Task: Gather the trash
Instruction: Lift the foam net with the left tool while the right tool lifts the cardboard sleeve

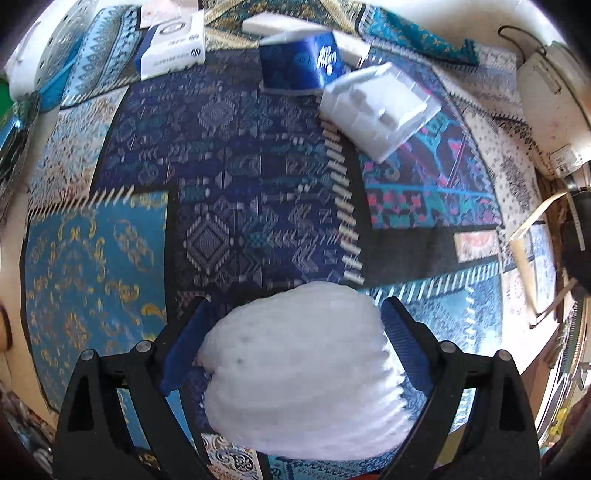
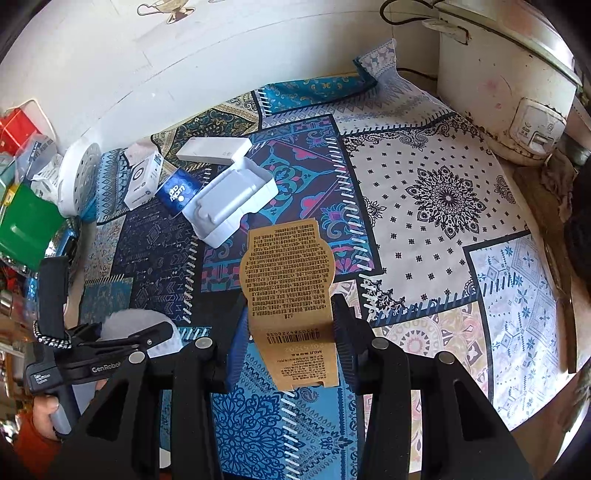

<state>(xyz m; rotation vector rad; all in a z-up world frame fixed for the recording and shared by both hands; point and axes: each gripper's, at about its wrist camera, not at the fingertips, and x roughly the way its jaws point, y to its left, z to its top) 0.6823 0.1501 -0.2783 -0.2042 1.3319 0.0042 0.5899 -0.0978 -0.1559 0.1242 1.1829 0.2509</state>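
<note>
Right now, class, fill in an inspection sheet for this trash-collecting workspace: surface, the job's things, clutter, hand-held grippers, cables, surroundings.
Surface: patchwork-print cloth covers the table.
Job's things: white foam piece between the left fingers; brown printed card between the right fingers.
Clutter: white plastic tray, blue packet, white box, flat white box, white perforated disc, all near the cloth's far left.
Hand-held grippers: left hand-held gripper open, pads flanking the foam without pressing; right hand-held gripper shut on the card.
Cables: black cable behind the cooker.
Surroundings: stained white rice cooker far right; white wall behind.
</note>
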